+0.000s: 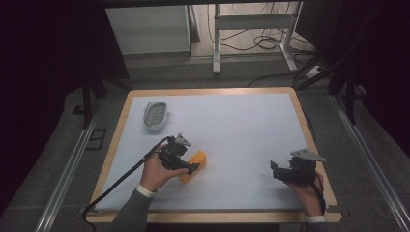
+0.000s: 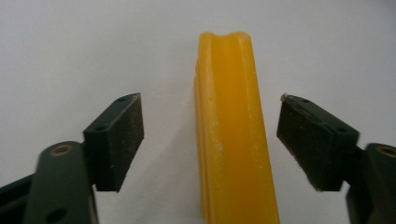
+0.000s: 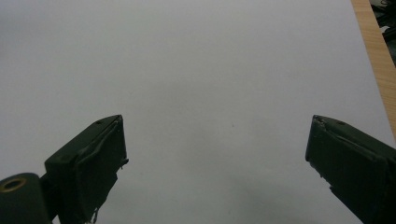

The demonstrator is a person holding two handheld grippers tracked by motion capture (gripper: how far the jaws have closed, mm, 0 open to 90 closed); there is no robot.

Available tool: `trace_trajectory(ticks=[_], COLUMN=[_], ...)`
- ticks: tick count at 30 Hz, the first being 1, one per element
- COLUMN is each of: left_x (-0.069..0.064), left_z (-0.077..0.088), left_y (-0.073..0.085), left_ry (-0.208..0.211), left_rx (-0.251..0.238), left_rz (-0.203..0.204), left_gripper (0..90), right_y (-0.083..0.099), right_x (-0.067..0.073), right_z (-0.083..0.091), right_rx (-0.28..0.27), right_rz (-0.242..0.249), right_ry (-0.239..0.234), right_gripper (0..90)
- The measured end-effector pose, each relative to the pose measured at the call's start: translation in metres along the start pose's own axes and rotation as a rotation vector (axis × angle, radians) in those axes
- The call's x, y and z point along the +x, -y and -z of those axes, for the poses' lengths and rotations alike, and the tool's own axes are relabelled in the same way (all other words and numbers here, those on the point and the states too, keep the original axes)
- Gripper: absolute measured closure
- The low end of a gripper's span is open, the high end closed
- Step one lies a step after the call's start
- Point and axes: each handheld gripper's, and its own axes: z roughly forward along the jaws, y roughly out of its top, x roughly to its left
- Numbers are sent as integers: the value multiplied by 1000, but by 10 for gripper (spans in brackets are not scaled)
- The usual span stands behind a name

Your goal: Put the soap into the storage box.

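The left gripper [image 1: 189,167] lay low over the white-topped table [image 1: 241,125] with a wooden rim, its jaws spread wide on either side of a yellow, oblong plastic block [image 2: 231,135] that rested on the table near its front left. A gap showed between each pad and the block. Well apart, near the front right edge, the right gripper [image 1: 276,170] sat in the person's hand with its jaws wide apart over bare white surface. A small oval grey-and-white dish [image 1: 155,115] stood toward the table's far left corner. No writing or label could be read anywhere.
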Motion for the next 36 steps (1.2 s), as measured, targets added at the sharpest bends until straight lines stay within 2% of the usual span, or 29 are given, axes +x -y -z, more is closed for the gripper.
trace_trajectory(ticks=[7, 12, 17, 22, 23, 25, 29, 36], left_x=[-2, -4, -5, -7, -7, -6, -6, -1], left_z=[-13, -18, -24, -27, -27, -27, -26, -25], left_y=[4, 4, 5, 5, 6, 6, 6, 6], left_ry=[17, 42, 41, 42, 34, 32, 13, 30], left_rx=[54, 42, 58, 74, 73, 66, 51, 47], left_rz=[2, 20, 25, 25, 28, 38, 22, 37], left_gripper=[324, 397, 433, 511, 554, 569, 592, 610], right_y=[1, 2, 2, 2, 2, 2, 2, 2], right_x=[0, 0, 1, 0, 0, 0, -1, -1], right_z=[-1, -3, -3, -3, -3, -3, -3, -3], right_rx=[6, 14, 14, 14, 12, 12, 11, 12], right_rz=[11, 13, 15, 16, 16, 16, 12, 13], right_ry=[17, 17, 18, 23, 24, 24, 27, 26], right_gripper=[51, 51, 51, 51, 51, 51, 51, 51])
